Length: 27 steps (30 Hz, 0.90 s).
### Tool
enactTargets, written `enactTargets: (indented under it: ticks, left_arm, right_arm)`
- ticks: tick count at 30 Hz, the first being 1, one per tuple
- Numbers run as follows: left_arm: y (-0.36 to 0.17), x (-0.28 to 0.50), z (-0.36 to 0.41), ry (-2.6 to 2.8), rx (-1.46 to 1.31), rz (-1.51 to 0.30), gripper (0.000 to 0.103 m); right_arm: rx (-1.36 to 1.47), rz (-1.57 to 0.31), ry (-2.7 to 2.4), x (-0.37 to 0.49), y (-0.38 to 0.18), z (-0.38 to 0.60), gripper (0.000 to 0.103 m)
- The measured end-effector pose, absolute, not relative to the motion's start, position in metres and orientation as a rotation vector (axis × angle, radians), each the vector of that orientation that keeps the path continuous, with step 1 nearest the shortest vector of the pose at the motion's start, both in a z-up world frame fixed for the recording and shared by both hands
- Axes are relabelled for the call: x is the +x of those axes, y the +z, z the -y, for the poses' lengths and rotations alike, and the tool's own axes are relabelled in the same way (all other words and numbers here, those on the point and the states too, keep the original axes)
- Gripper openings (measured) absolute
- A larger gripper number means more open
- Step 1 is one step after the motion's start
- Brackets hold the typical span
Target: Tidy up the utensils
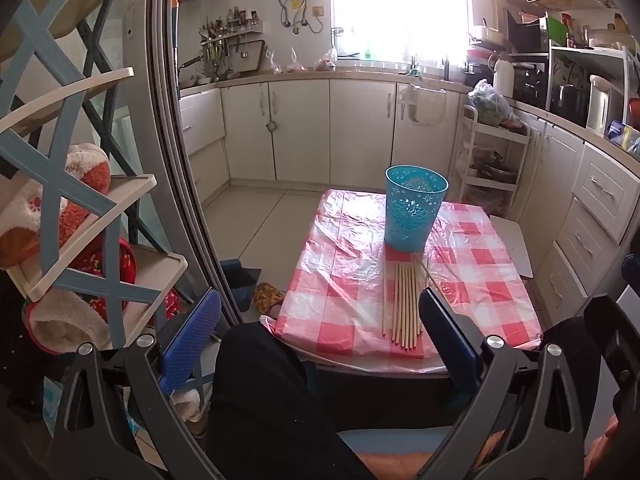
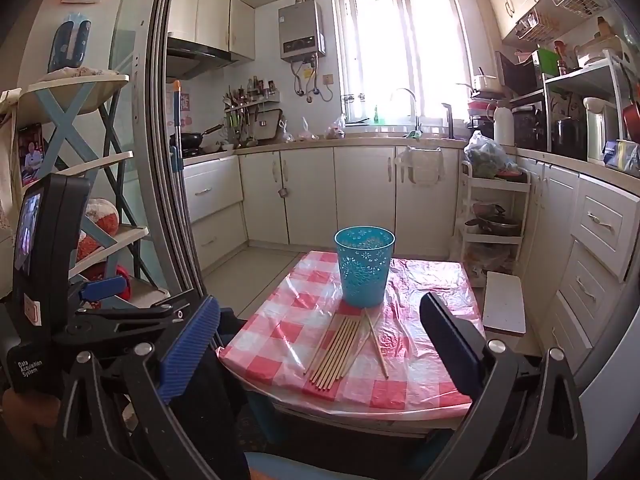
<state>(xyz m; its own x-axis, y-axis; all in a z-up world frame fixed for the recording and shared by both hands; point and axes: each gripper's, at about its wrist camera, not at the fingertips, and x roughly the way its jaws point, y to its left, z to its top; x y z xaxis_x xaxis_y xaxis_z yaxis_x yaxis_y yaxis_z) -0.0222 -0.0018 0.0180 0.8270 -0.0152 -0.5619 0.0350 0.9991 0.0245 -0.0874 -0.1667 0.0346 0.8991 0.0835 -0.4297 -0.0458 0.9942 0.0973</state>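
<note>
Several wooden chopsticks lie in a row on a small table with a red and white checked cloth; they also show in the right wrist view. A blue perforated plastic cup stands upright just behind them, also seen in the right wrist view. My left gripper is open and empty, held back from the table's near edge. My right gripper is open and empty, also short of the table. The left gripper's body shows at the left of the right wrist view.
A shelf rack with slippers and a sliding door frame stand at the left. A white stool and a white trolley stand right of the table. Kitchen cabinets line the back and right.
</note>
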Motion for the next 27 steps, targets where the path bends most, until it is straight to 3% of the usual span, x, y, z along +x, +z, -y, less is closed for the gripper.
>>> enactTargets:
  ticks: [27]
  left_arm:
    - [0.0180,-0.0232,0.0009,-0.029,0.033,-0.597,0.095]
  right_arm:
    - [0.084,-0.452,0.080,-0.0871,0.0346,0.1608,0.096]
